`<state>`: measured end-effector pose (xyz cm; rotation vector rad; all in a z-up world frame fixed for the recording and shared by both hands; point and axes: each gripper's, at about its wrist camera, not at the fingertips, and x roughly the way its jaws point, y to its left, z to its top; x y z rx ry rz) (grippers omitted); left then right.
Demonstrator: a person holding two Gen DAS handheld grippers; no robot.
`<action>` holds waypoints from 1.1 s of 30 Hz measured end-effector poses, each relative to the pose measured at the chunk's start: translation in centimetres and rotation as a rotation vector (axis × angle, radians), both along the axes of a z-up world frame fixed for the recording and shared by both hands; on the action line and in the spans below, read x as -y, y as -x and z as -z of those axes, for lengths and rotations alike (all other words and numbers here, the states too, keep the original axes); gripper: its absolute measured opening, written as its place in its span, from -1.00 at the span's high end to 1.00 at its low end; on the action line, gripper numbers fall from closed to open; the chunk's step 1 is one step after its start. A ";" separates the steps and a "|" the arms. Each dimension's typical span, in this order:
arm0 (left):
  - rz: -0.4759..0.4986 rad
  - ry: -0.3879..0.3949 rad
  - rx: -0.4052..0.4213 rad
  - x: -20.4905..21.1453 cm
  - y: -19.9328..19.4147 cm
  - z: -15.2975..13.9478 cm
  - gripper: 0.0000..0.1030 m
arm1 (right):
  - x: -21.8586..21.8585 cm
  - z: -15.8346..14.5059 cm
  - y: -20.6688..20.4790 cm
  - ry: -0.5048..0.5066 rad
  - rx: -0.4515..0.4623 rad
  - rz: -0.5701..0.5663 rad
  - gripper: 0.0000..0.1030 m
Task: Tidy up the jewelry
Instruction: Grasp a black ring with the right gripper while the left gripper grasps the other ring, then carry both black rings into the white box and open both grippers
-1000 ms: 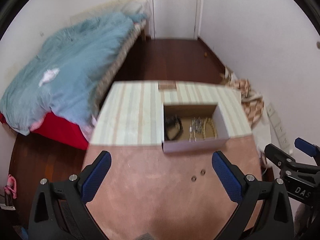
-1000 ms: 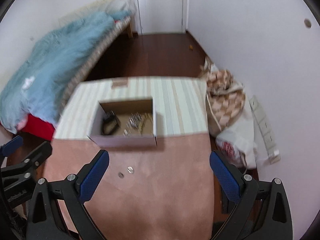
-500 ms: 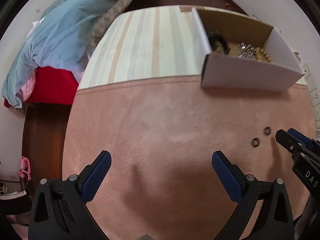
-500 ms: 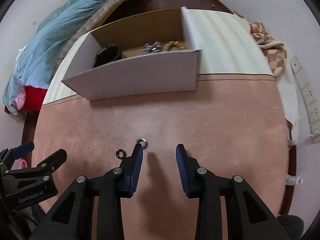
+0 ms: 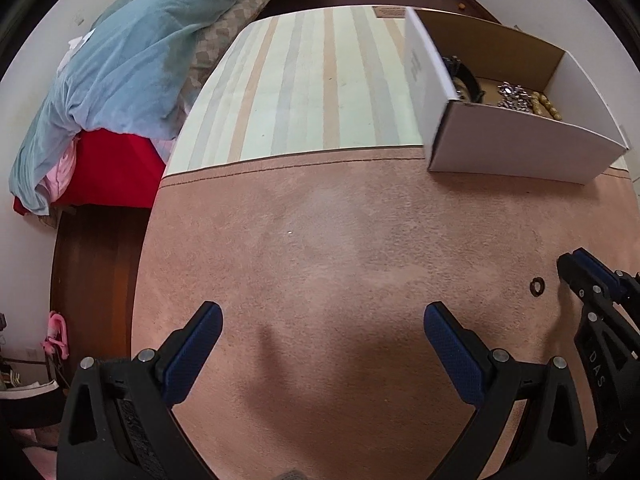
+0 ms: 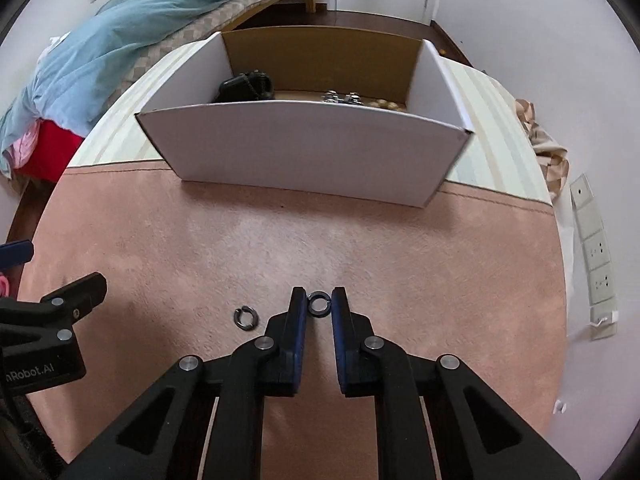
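Ring (image 6: 319, 303) lies flat on pink tabletop (image 6: 360, 248), pinched between right gripper (image 6: 319, 305) jaws that have just been closing. Second ring (image 6: 245, 316) just left of jaws. Left gripper (image 5: 320, 334) jaws spread, empty. Advice: squeeze at ring's sides, lift straight, carry to box (image 6: 304, 152) ahead.

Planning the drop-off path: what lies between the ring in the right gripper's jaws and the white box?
Only bare pink cloth lies between the ring and the white box, as the right wrist view shows. The second ring sits off to the side.
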<state>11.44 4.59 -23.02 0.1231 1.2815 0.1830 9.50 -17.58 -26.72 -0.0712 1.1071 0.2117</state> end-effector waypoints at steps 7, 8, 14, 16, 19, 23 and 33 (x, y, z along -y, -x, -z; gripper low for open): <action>0.078 0.102 0.018 4.4 0.4 -0.1 -0.99 | 6.3 -0.6 0.6 -0.082 -0.031 0.156 0.75; 0.094 0.126 0.014 5.5 0.4 0.2 -0.99 | 7.2 -0.7 0.9 -0.081 -0.031 0.171 0.75; 0.136 0.187 -0.020 9.4 0.0 1.7 -0.96 | 10.8 -0.9 2.1 -0.061 -0.023 0.240 0.75; 0.159 0.185 -0.014 10.3 0.0 1.8 -0.80 | 11.8 -1.0 2.5 -0.067 -0.023 0.263 0.75; 0.188 0.179 -0.005 11.3 0.2 2.0 -0.19 | 12.3 -1.1 2.4 -0.068 -0.019 0.278 0.75; 0.211 0.178 0.022 12.3 0.7 1.7 0.32 | 12.6 -1.4 2.5 -0.069 -0.009 0.286 0.75; 0.234 0.185 0.068 12.5 -0.1 1.0 0.80 | 12.7 -2.7 2.5 -0.085 0.016 0.284 0.75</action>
